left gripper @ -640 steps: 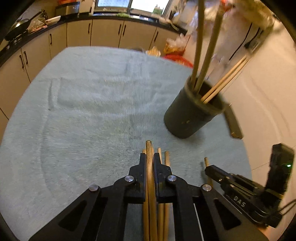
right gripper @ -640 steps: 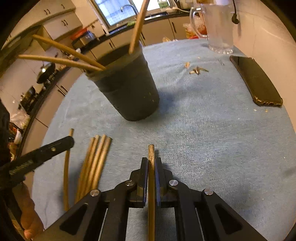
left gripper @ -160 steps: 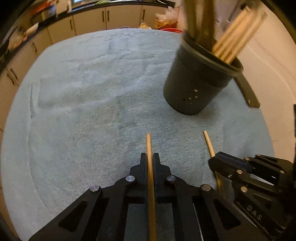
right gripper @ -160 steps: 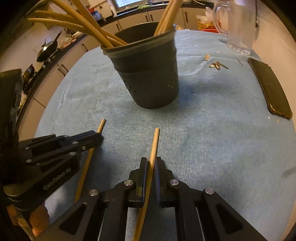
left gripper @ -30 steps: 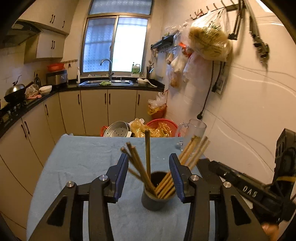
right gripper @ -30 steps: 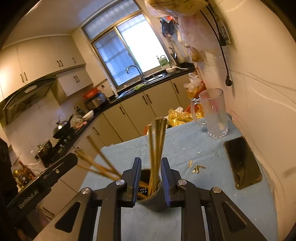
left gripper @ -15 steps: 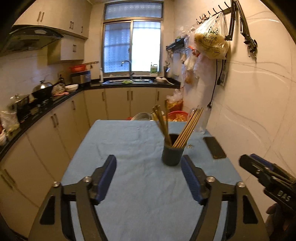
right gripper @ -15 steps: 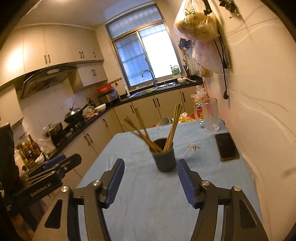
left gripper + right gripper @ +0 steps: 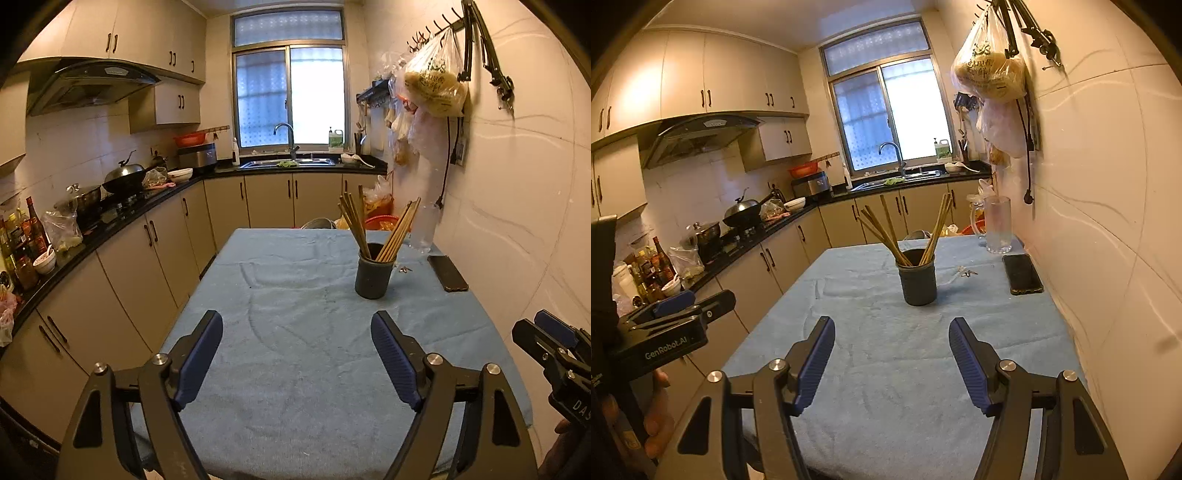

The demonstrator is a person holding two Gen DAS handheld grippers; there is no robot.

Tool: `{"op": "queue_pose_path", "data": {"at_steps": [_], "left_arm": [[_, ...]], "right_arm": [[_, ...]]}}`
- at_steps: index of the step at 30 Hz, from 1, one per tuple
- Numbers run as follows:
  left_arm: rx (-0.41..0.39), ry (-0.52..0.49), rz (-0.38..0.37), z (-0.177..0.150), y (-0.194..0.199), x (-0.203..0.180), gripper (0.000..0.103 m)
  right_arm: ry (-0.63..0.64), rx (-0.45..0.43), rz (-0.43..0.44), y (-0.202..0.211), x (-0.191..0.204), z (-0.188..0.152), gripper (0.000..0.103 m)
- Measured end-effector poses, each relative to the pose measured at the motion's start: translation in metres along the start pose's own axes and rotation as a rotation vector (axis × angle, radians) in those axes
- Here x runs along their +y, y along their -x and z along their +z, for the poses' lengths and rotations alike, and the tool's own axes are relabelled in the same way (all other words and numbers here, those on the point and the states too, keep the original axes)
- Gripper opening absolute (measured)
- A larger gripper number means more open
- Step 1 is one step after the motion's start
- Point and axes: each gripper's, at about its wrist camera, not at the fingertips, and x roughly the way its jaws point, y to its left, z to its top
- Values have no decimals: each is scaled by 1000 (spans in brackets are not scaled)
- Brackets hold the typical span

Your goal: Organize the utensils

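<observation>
left wrist view: both grippers sit farther back from the chopstick holder (image 9: pixel 373 275) than before, jaws wide, empty.

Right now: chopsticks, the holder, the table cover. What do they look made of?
Chopsticks: tan, matte, thin sticks; likely bamboo or wood. Holder: dark grey, dull, smooth, seamless wall; probably plastic, possibly glazed ceramic. Table cover: pale blue, nappy with soft creases; looks like terry cloth.
</observation>
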Motion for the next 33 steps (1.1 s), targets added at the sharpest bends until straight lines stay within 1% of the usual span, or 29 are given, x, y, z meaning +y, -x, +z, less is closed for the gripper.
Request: {"op": "queue_pose_path", "data": {"at_steps": [1,6,11,22,33], "left_arm": [[-1,-1,1,-2,3,1,87],[-11,-19,17,-2,7,-2,87],[-5,-8,3,-1,5,-1,87],[14,-8,2,-3,4,0,87],[28,-9,18,-5,1,1,87]], "right_arm": [[3,-6,0,3,2,0,68],[30,-34,-17,11,6,8,68],[39,-44,-17,13,8,12,69],[36,-31,-20,10,7,10,69],[38,-32,-7,9,5,10,69]]}}
